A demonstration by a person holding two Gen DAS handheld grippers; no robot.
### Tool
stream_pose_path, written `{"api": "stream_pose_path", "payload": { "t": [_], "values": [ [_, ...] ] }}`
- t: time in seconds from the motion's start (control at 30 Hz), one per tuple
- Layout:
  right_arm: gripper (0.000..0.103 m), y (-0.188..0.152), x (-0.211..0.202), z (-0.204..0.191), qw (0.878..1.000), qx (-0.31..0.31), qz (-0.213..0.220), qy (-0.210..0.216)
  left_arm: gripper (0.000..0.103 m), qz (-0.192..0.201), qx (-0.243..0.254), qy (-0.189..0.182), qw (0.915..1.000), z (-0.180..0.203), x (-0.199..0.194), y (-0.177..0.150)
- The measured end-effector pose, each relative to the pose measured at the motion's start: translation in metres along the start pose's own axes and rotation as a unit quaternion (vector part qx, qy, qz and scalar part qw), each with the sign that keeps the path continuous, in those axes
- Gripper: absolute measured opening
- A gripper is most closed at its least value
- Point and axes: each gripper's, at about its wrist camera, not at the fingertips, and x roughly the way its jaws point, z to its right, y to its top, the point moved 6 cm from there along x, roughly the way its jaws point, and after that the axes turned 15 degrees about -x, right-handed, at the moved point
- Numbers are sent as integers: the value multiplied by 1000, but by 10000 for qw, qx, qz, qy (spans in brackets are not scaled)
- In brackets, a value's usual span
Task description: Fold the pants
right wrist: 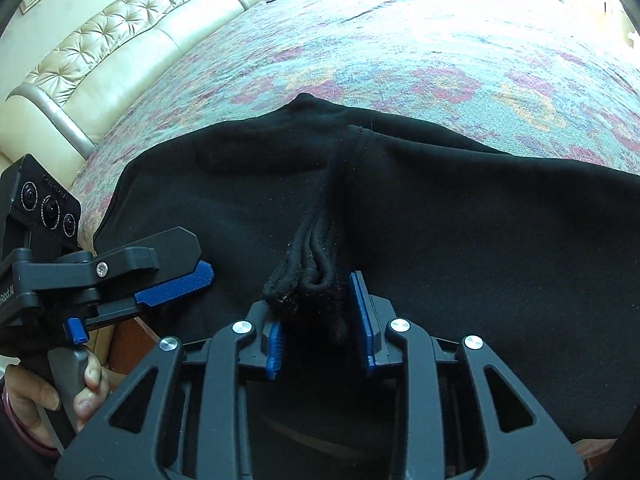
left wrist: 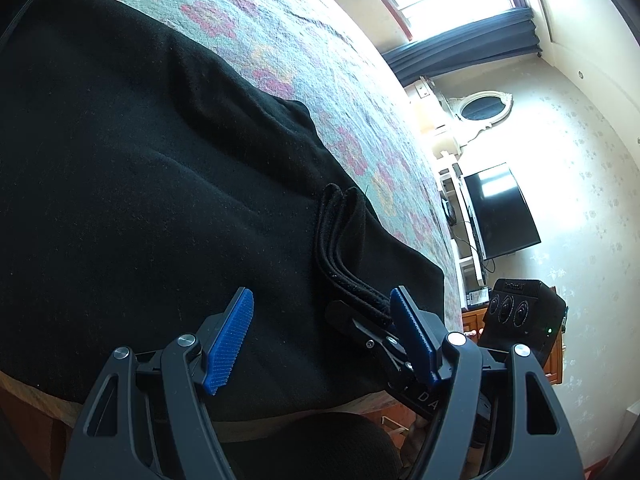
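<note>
I see the black pants (right wrist: pixel 460 216) spread over the near part of the bed, on a flowered bedspread (right wrist: pixel 400 60), their far edge running across the cover and their near edge hanging at the side of the bed. A bunched, ribbed band of the same cloth (right wrist: pixel 308 264) rises as a ridge down the middle of the garment toward me.

My right gripper (right wrist: pixel 322 328) sits right at the near end of that ridge. Its blue pads (right wrist: pixel 362 320) stand partly apart, one on each side of the bunched end. The cloth lies between them, against the left pad, while a gap shows along the right pad, so I read no firm pinch here.

My left gripper (left wrist: pixel 320 340) hovers just above the flat black cloth, a little to the left of the ridge as the right wrist view shows it. Its fingers (left wrist: pixel 230 338) are spread wide with nothing between them. In the left wrist view the right gripper's tip (left wrist: pixel 352 316) meets the ribbed band just beside the left gripper's right-hand finger.

A person's hand (right wrist: pixel 52 392) wraps the left gripper's handle at the lower left of the right wrist view. A padded headboard (right wrist: pixel 120 36) lies beyond the bedspread.
</note>
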Motion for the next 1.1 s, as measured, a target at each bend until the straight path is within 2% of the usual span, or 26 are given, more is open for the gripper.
{"api": "stream_pose_path", "payload": {
  "t": [0.07, 0.17, 0.27, 0.43, 0.5, 0.6, 0.7, 0.8, 0.9, 0.97, 1.03, 1.1],
  "values": [
    [47, -1, -2, -1, 9996, 142, 82, 210, 70, 40, -9, -20, 10000, 1, -2, 0],
    [55, -2, -3, -4, 9977, 327, 191, 567, 70, 218, 3, -139, 9997, 7, -10, 1],
    [58, -6, -7, 0, 9910, 674, 343, 1106, 70, 219, 202, -423, 9987, 25, -15, -3],
    [58, -7, -25, 7, 9752, 1000, 294, 1954, 70, 88, 868, -428, 9953, 53, -5, -20],
    [58, -7, -44, 19, 9776, 950, 362, 1844, 70, -9, 845, -443, 9954, 57, 5, -24],
    [58, -11, -82, 54, 9852, 954, 619, 1286, 70, -158, 739, -459, 9961, 58, 21, -29],
    [58, -31, -105, 103, 9751, 1655, 918, 1156, 70, -264, 784, -278, 9962, 53, 35, -35],
    [58, -60, -105, 133, 9602, 2249, 980, 1337, 70, -289, 703, -134, 9970, 40, 42, -38],
    [50, -79, -97, 145, 9597, 2401, 837, 1201, 70, -301, 640, -190, 9973, 37, 43, -35],
    [38, -83, -89, 151, 9602, 2429, 777, 1136, 70, -335, 653, -172, 9972, 35, 46, -34],
    [33, -85, -86, 154, 9614, 2397, 776, 1104, 70, -338, 727, -232, 9965, 33, 47, -34],
    [32, -88, -85, 158, 9561, 2523, 845, 1224, 70, -363, 725, -350, 9961, 33, 43, -35]
  ]
}}
